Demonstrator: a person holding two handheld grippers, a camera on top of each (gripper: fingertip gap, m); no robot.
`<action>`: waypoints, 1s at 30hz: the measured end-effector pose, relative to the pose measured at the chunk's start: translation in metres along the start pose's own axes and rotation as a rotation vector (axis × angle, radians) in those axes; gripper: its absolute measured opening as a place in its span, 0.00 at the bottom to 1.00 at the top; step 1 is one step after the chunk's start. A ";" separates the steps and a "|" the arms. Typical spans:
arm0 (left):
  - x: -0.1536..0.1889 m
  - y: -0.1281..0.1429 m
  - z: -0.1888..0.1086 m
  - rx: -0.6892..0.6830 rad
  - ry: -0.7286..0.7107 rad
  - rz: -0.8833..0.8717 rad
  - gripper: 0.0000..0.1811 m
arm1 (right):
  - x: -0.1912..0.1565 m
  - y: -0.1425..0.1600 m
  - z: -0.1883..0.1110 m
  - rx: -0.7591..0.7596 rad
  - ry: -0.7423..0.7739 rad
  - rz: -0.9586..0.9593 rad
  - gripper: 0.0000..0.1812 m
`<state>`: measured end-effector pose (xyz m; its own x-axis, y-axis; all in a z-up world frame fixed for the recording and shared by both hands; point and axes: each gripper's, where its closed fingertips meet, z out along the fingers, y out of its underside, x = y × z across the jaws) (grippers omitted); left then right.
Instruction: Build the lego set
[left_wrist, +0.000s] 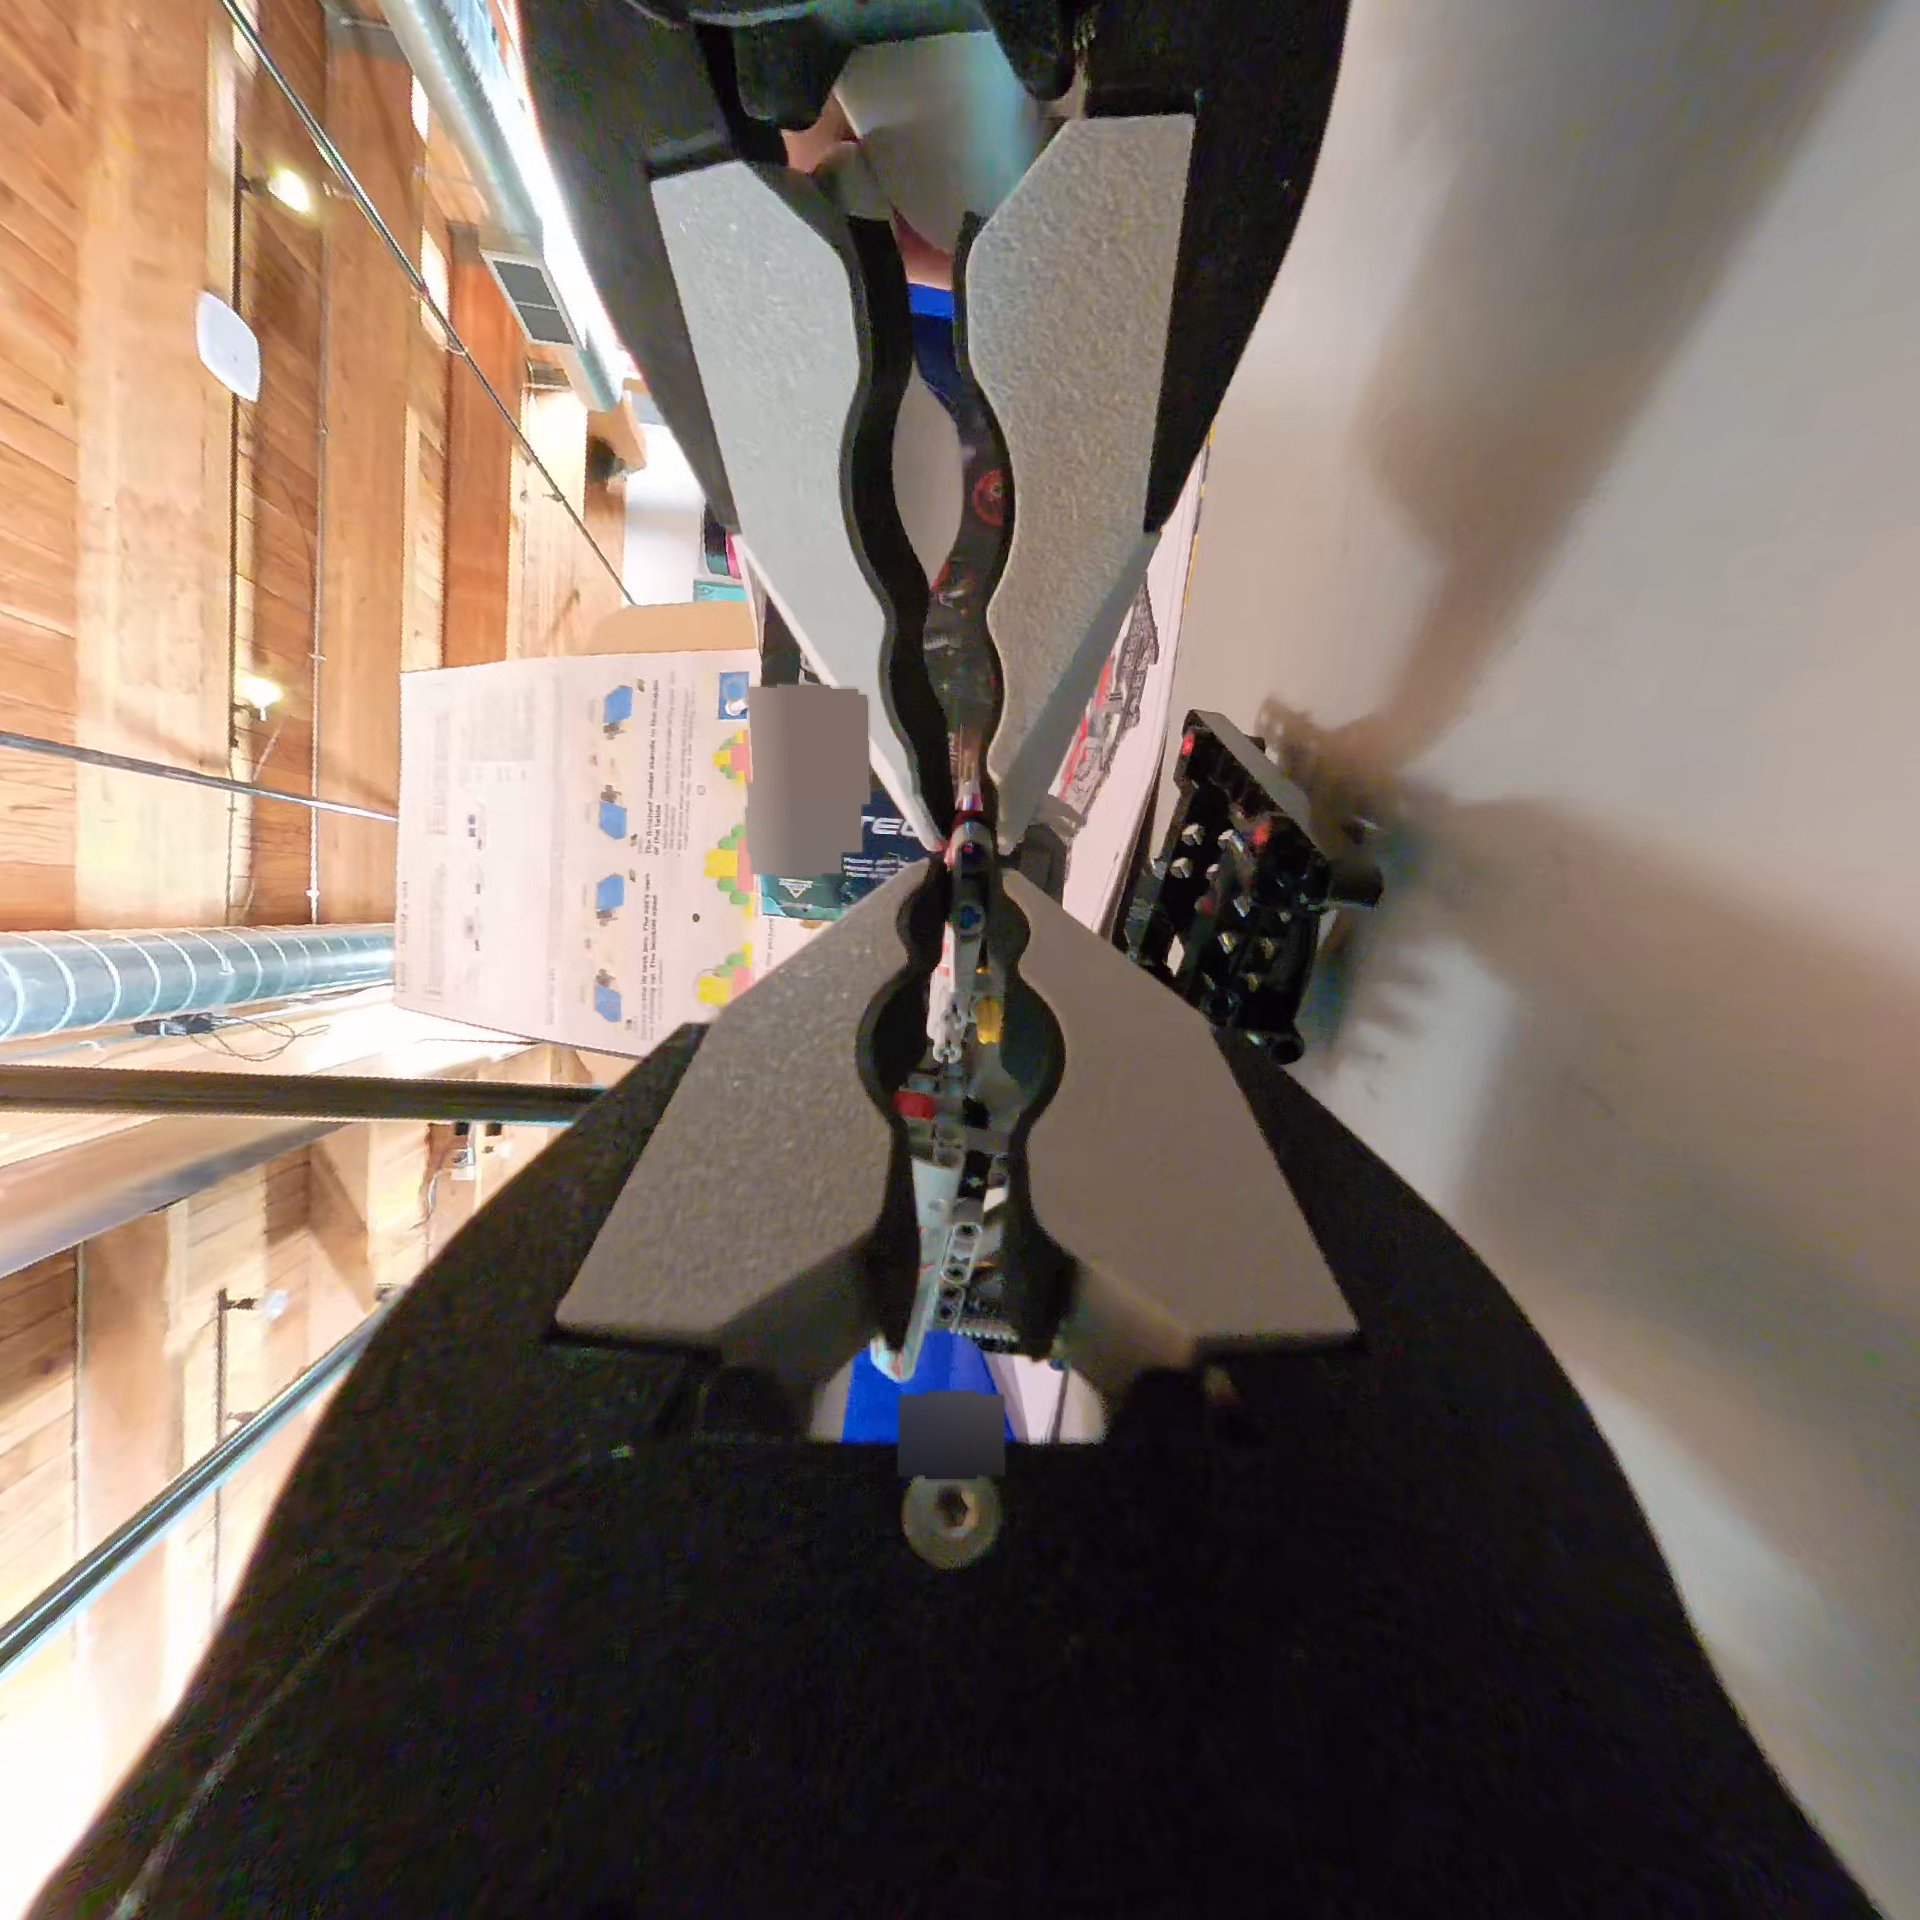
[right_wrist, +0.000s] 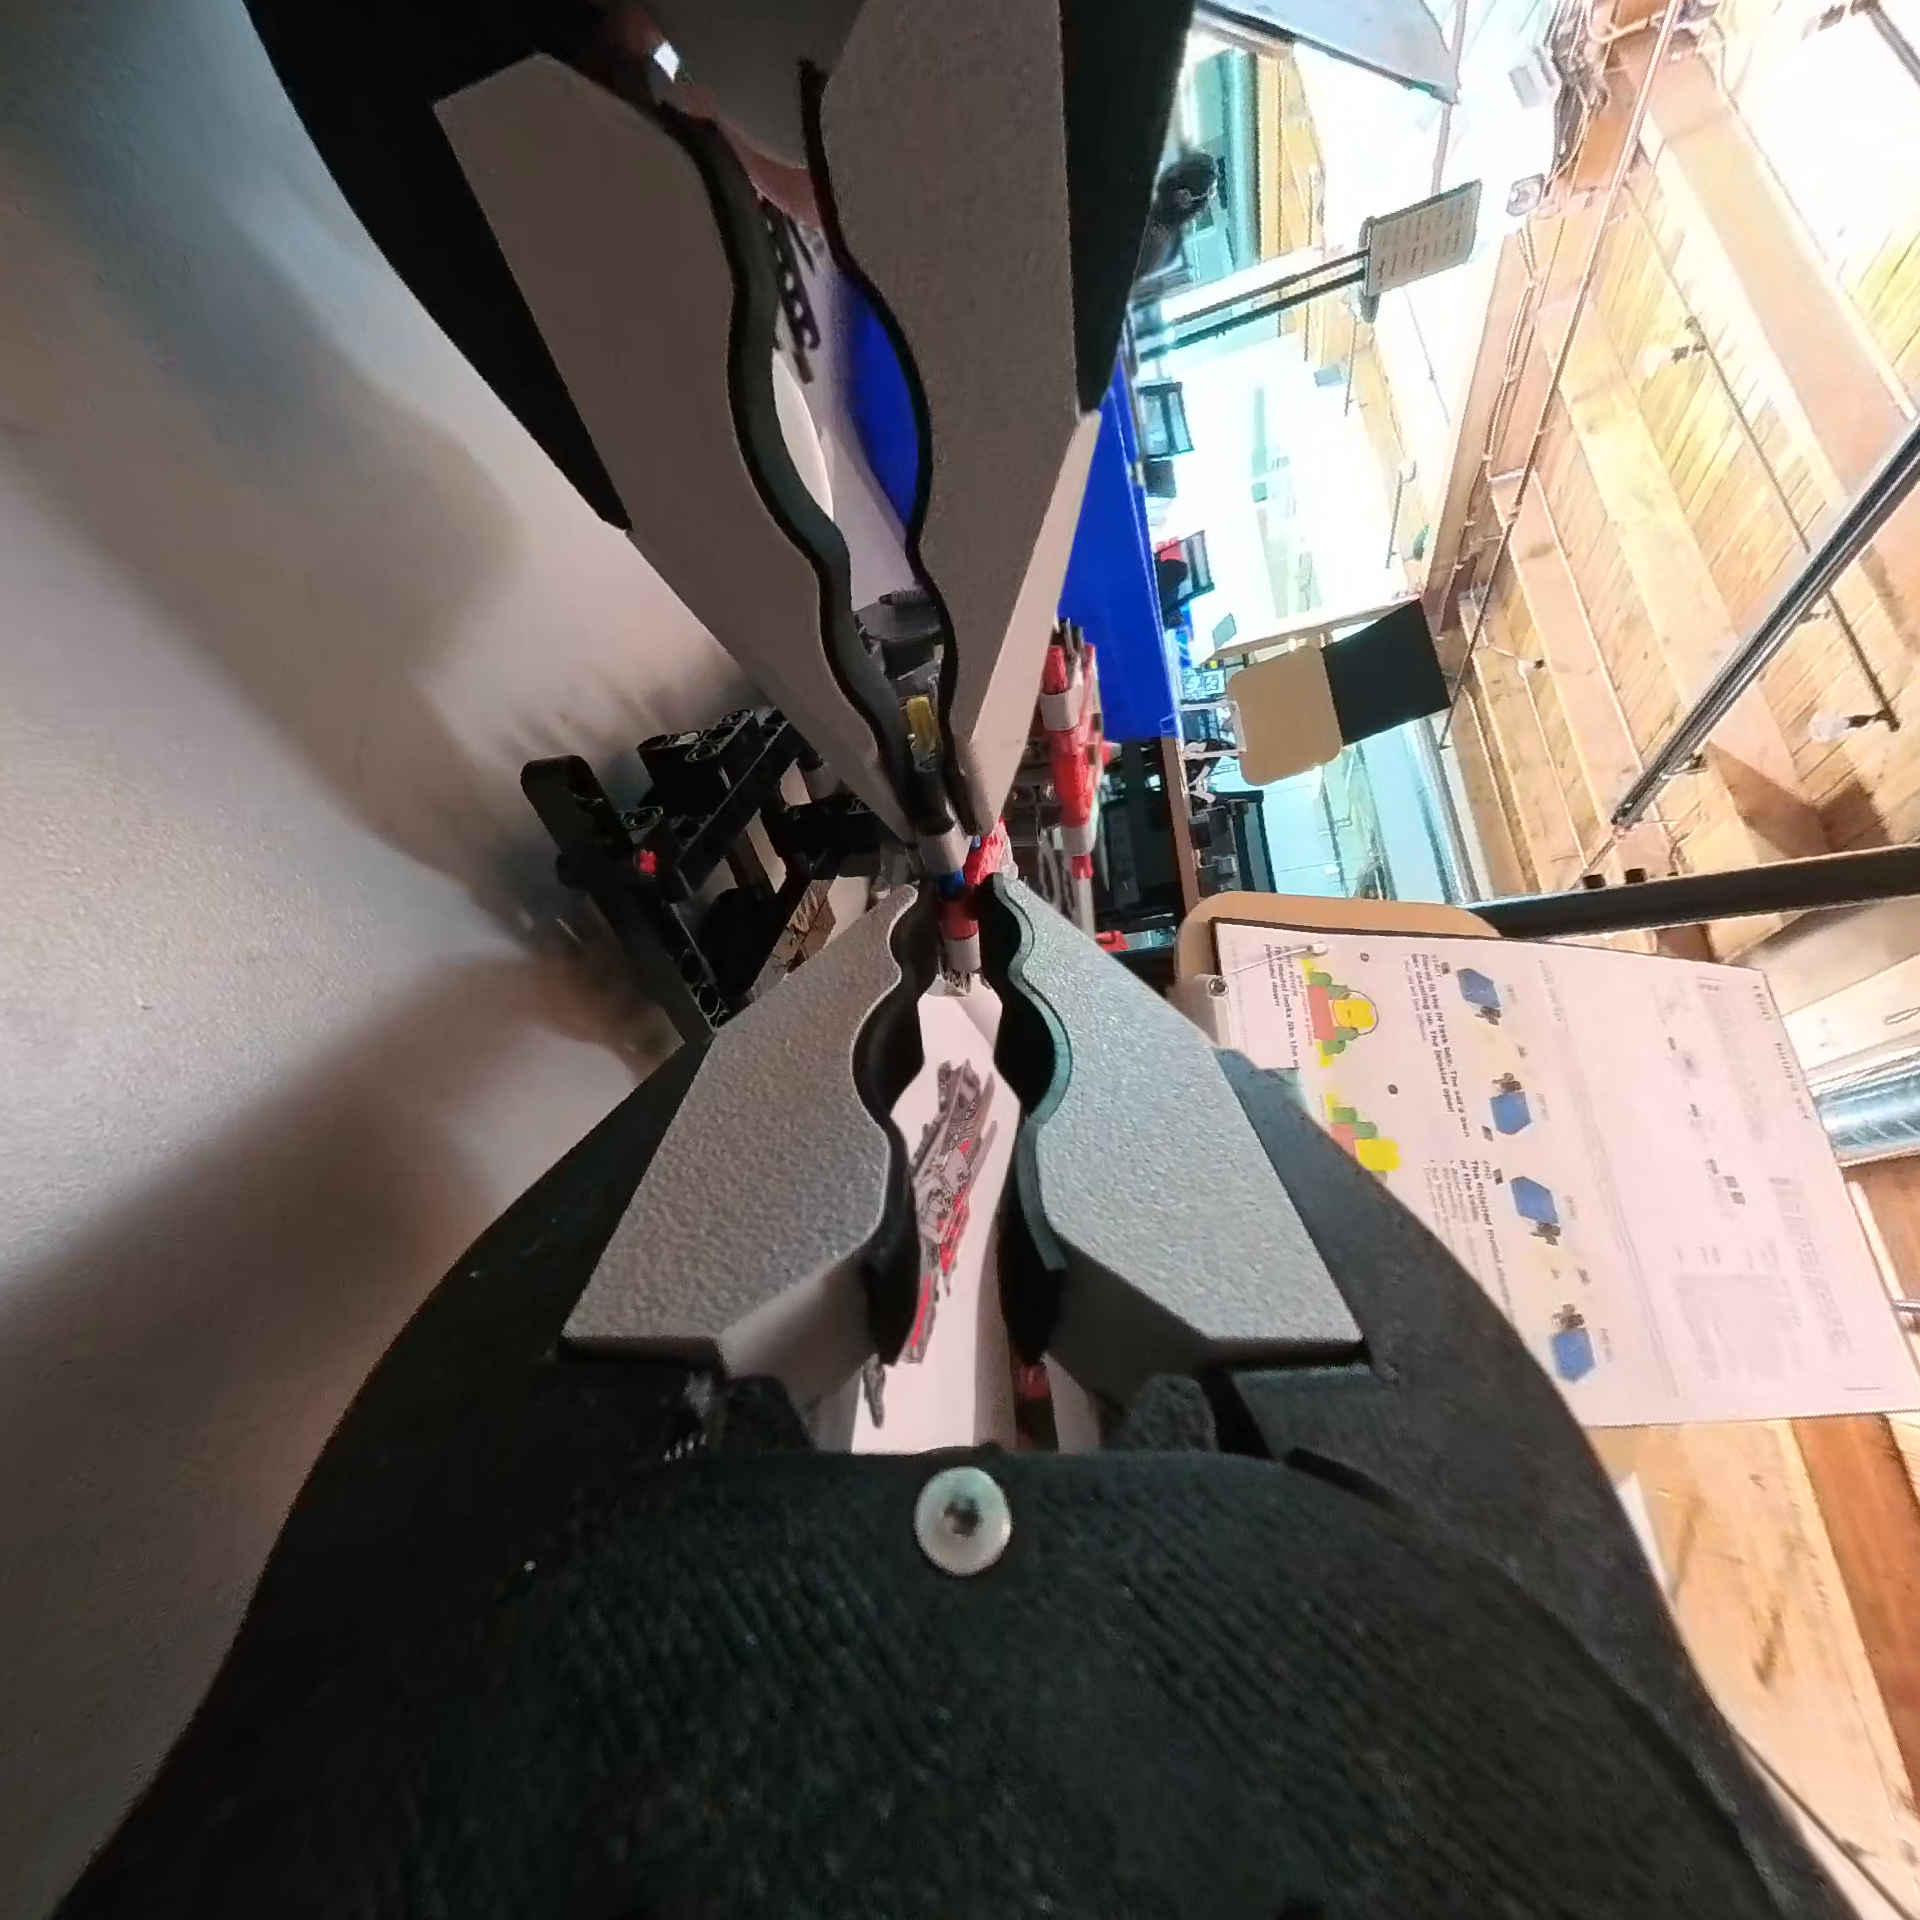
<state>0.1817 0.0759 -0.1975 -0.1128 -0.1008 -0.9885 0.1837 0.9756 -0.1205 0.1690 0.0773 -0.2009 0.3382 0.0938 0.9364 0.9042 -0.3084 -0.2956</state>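
My left gripper (left_wrist: 966, 883) is shut on a narrow grey Lego assembly (left_wrist: 951, 1174) with yellow and red bits, which runs along between its fingers. My right gripper (right_wrist: 961, 916) faces it tip to tip and is shut on a small red and white piece (right_wrist: 964, 902) at the assembly's end. The right gripper (left_wrist: 971, 808) comes in from the top of the left wrist view. The left gripper (right_wrist: 940, 819) comes in from the top of the right wrist view. A black Lego frame (left_wrist: 1247, 894) (right_wrist: 665, 831) stands on the white table (left_wrist: 1558, 468) beside both grippers.
An open instruction booklet (right_wrist: 951, 1153) (left_wrist: 1127, 665) lies on the table under the grippers. A printed sheet on a cardboard board (left_wrist: 561, 852) (right_wrist: 1558, 1164) stands behind. A red and white Lego build (right_wrist: 1070, 717) and a blue surface (right_wrist: 1117, 582) are farther back. My left and right fingertips are right by each other.
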 end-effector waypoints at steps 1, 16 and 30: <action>0.000 0.000 0.000 -0.004 0.007 -0.005 0.02 | 0.000 0.000 0.000 0.002 -0.003 0.006 0.03; -0.001 -0.002 0.002 0.011 0.010 0.022 0.02 | 0.010 0.010 0.002 0.120 0.013 -0.024 0.17; 0.001 -0.006 -0.001 0.006 -0.007 0.050 0.02 | 0.014 0.021 -0.008 0.283 -0.549 1.120 0.10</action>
<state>0.1798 0.0697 -0.1973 -0.0964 -0.0530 -0.9939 0.1944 0.9783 -0.0711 0.1908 0.0642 -0.1925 0.9496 0.3121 -0.0301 0.0573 -0.2671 -0.9620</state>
